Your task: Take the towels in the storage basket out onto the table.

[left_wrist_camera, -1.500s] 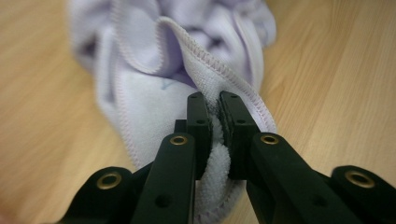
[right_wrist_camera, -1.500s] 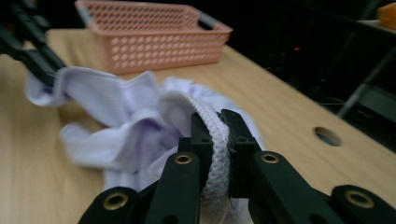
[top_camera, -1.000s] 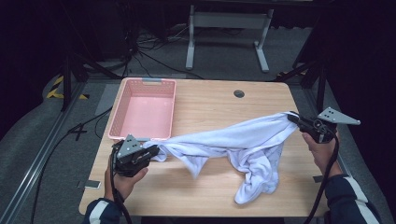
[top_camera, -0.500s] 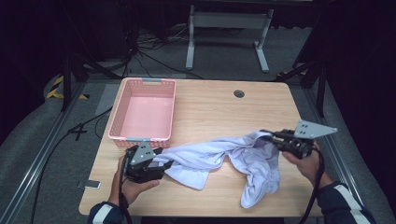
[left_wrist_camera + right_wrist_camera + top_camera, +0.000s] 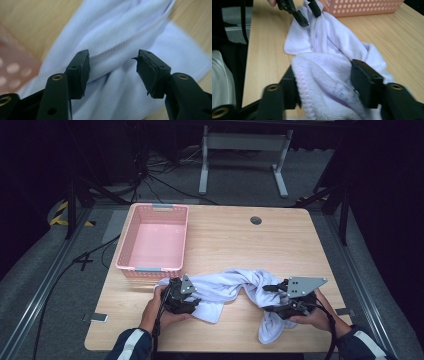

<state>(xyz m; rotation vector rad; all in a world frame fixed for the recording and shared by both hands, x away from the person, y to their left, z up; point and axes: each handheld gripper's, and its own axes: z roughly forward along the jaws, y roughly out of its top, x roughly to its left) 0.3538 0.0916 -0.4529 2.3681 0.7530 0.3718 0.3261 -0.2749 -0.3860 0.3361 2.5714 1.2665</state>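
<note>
One white towel [image 5: 225, 287], one pink basket [image 5: 152, 240].

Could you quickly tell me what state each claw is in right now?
Left claw: open, jaws just opened, towel lying loose between them.
Right claw: open, jaws just opened, towel bunched between them.

A bunched fold of the white towel [image 5: 329, 82] is seen between the right gripper [image 5: 325, 82]'s two black jaws, which have just been opening and now stand apart around the cloth. The towel is spread across the wooden table [image 5: 407, 42] toward its far edge, where the pink basket [image 5: 362, 7] stands. At the towel's far end the left gripper [image 5: 308, 15] is seen, its jaws apart on either side of a fold.
</note>
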